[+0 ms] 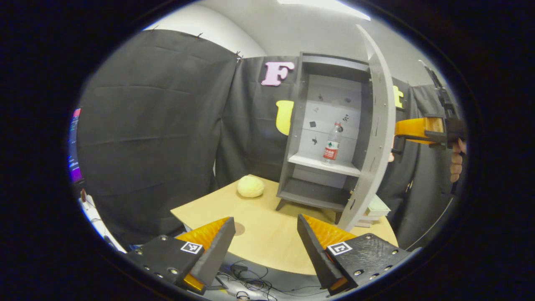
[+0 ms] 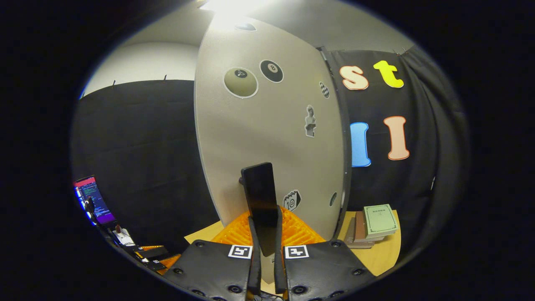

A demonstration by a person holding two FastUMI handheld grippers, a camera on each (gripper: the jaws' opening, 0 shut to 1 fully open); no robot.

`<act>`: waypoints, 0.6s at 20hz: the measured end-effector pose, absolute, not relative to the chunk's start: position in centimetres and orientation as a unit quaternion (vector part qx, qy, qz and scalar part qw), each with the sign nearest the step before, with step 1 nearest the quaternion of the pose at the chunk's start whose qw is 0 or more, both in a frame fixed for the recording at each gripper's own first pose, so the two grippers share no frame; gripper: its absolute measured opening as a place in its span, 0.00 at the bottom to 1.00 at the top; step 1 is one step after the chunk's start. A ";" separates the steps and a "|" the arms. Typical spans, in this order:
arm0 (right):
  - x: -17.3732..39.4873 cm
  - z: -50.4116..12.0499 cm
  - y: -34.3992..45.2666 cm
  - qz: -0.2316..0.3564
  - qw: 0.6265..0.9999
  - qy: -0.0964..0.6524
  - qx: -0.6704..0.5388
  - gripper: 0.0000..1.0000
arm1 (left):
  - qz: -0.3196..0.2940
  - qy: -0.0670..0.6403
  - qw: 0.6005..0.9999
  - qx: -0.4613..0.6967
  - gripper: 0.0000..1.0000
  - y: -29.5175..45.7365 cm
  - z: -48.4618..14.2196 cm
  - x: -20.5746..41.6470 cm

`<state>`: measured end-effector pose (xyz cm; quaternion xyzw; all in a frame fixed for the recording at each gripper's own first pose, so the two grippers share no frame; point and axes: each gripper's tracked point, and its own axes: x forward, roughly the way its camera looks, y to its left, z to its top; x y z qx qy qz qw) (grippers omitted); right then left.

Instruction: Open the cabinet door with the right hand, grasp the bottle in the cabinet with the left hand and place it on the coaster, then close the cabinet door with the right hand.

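The water bottle (image 1: 332,143) stands upright, cap up, on the middle shelf (image 1: 324,164) of the grey cabinet (image 1: 307,125) at the table's (image 1: 259,234) far edge. The cabinet door (image 1: 374,138) is swung open, edge-on in the left gripper view. The left hand-held gripper (image 1: 265,238) hangs level over the near table edge, fingers spread wide and empty. The right hand-held gripper (image 2: 264,234) is clamped on the door's dark handle (image 2: 261,200), fingers nearly together around it; a hand (image 1: 457,161) holds it from the right. A round yellow coaster (image 1: 250,186) lies left of the cabinet, blurred. Stacked books (image 2: 374,223) sit at the right table edge, partly hidden behind the door
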<state>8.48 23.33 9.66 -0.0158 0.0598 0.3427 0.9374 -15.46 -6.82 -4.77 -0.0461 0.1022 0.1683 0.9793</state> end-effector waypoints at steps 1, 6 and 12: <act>8.4 9.7 22.7 0.335 0.941 0.053 -0.013 0.14 | 0.158 0.105 0.981 -0.041 0.92 -7.1 -4.9 -14.7; 9.6 10.1 19.3 0.256 0.966 0.042 -0.008 0.13 | 0.098 0.119 0.987 -0.049 0.89 -8.1 -6.0 -10.6; 9.9 10.3 17.8 0.226 0.973 0.042 0.031 0.12 | 0.023 0.122 0.991 -0.043 0.89 -7.5 -5.7 -5.1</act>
